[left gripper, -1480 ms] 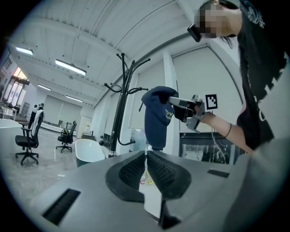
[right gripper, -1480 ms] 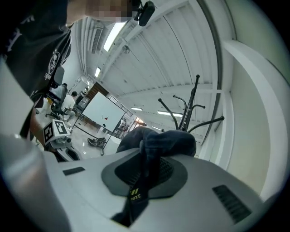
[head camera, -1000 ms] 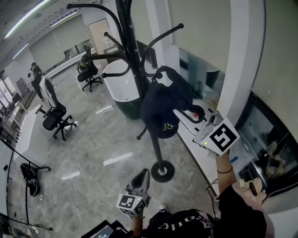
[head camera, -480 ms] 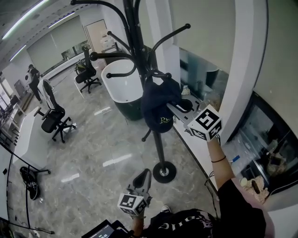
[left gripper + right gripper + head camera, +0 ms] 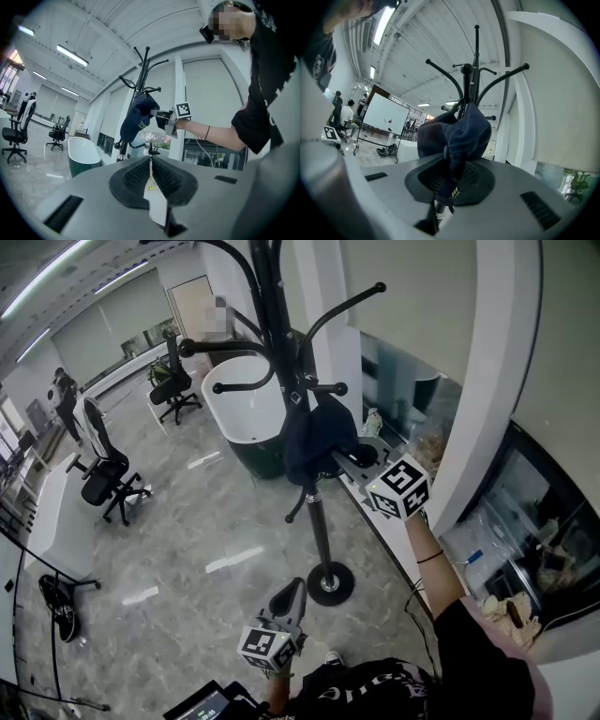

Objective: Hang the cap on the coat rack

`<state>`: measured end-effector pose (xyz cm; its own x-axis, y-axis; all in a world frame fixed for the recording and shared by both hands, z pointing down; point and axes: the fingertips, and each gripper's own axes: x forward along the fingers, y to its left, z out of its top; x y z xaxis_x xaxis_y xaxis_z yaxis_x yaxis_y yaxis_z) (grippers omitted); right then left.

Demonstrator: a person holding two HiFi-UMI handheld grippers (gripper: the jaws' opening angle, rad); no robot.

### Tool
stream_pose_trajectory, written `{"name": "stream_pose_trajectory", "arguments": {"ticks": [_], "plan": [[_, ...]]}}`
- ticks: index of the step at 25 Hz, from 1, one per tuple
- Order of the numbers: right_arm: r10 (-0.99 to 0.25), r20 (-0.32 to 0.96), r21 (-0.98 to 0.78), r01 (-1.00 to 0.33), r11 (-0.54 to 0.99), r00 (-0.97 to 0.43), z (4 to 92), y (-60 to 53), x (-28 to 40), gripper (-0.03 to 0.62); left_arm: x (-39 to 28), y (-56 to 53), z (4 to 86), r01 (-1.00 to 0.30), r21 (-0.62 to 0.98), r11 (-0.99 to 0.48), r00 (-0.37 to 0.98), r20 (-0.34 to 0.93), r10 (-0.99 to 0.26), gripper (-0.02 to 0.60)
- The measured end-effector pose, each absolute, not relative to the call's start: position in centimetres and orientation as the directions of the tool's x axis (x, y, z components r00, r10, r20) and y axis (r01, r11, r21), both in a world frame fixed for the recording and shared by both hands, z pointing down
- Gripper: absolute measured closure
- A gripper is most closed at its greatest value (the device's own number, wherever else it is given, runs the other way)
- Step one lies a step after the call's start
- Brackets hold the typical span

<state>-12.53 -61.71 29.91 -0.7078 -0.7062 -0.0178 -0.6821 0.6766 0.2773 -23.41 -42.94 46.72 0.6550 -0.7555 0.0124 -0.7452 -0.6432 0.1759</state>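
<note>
**Cap held at coat rack, right gripper pinching it**

Black coat rack (image 5: 322,531) stands on the grey floor, curved arms spreading from its pole; white-and-green tub (image 5: 246,409) sits just behind the rack; black office chair (image 5: 108,479) well apart from the rack, far side of the floor; dark blue cap (image 5: 317,442) hangs against the rack's pole, just under a short peg, whether hooked on a peg cannot tell; right gripper (image 5: 345,458) reaches level to the rack, jaws pinching the cap's fabric, cloth bunched between the pads; left gripper (image 5: 291,589) held low, near the rack's round base, apart from it, jaws pressed together with nothing between.
</note>
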Motion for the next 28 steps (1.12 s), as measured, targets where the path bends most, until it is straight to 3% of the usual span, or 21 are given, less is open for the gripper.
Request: {"name": "stream_pose_trajectory", "arguments": {"ticks": [4, 8, 12, 16, 28], "plan": [[-0.689, -0.061, 0.256, -0.679, 0.688, -0.722, 29.6, -61.2, -12.2, 0.549, -23.1, -42.9, 46.7, -0.749, 0.174, -0.639, 0.651, 0.012, -0.759, 0.577], [-0.685, -0.067, 0.214, -0.681, 0.701, -0.726, 29.6, -60.6, -11.5, 0.371, -22.9, -42.8, 46.7, -0.759, 0.169, -0.629, 0.640, 0.016, -0.768, 0.577], [-0.709, -0.075, 0.220, -0.705, 0.674, -0.702, 29.7, -59.7, -9.5, 0.330, -21.6, -42.1, 46.6, -0.768, 0.171, -0.617, 0.629, 0.028, -0.777, 0.578], [-0.723, -0.090, 0.221, -0.722, 0.656, -0.685, 30.2, -58.5, -7.3, 0.324, -20.4, -42.1, 46.7, -0.777, 0.166, -0.607, 0.619, 0.029, -0.785, 0.577], [-0.609, -0.017, 0.148, -0.605, 0.783, -0.793, 36.3, -48.8, -4.7, 0.326, -15.0, -38.5, 45.2, -0.819, 0.143, -0.555, 0.564, 0.023, -0.826, 0.577]]}}
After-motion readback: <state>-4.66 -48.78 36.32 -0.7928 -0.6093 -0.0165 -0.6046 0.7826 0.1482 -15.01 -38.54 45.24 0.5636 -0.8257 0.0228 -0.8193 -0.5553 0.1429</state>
